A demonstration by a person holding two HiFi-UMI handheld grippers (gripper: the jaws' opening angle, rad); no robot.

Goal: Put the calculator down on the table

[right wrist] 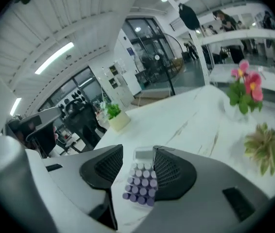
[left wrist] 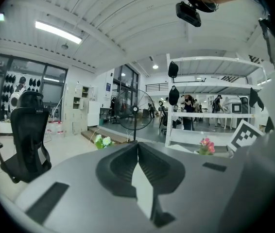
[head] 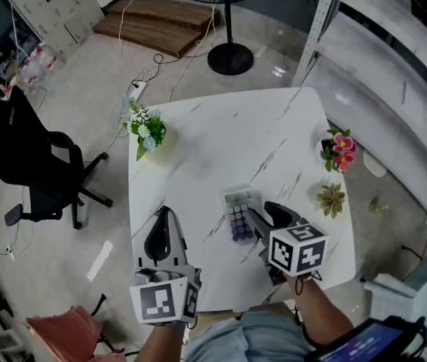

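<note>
**Calculator down on the table, right jaws apart around it**

A white, grey-veined table (head: 198,164) stands on a pale workshop floor. A black office chair (head: 32,164) is off to its left, a pedestal fan (head: 230,57) is beyond its far edge, and white shelving (head: 379,59) runs along the right.

At the table's left edge sits a small pot of white flowers (head: 147,130). Nearer the person, the left gripper (head: 164,216) hangs over the near-left part of the table. Its own view shows the jaw tips meeting with nothing between them, so it is closed and empty, with no part in this step.

Near the middle of the table lies the calculator (head: 238,212), flat, with its display end away from the person and its purple keys toward them. The right gripper (head: 260,208) is just to its right. In the right gripper view the jaws stand wide, one on either side of the calculator. There is a clear gap at the left jaw, while the right jaw overlaps the calculator's edge in that view, and whether it touches I cannot tell. Neither pad looks pressed on.

Further right, a pot of pink flowers (head: 342,148) and a small succulent (head: 331,199) sit near the table's right edge, well apart from the calculator.

The put-down looks done, with the release made. The next move calls for drawing the right gripper straight back and up with its jaws wide, so the right jaw does not drag or nudge the calculator.
</note>
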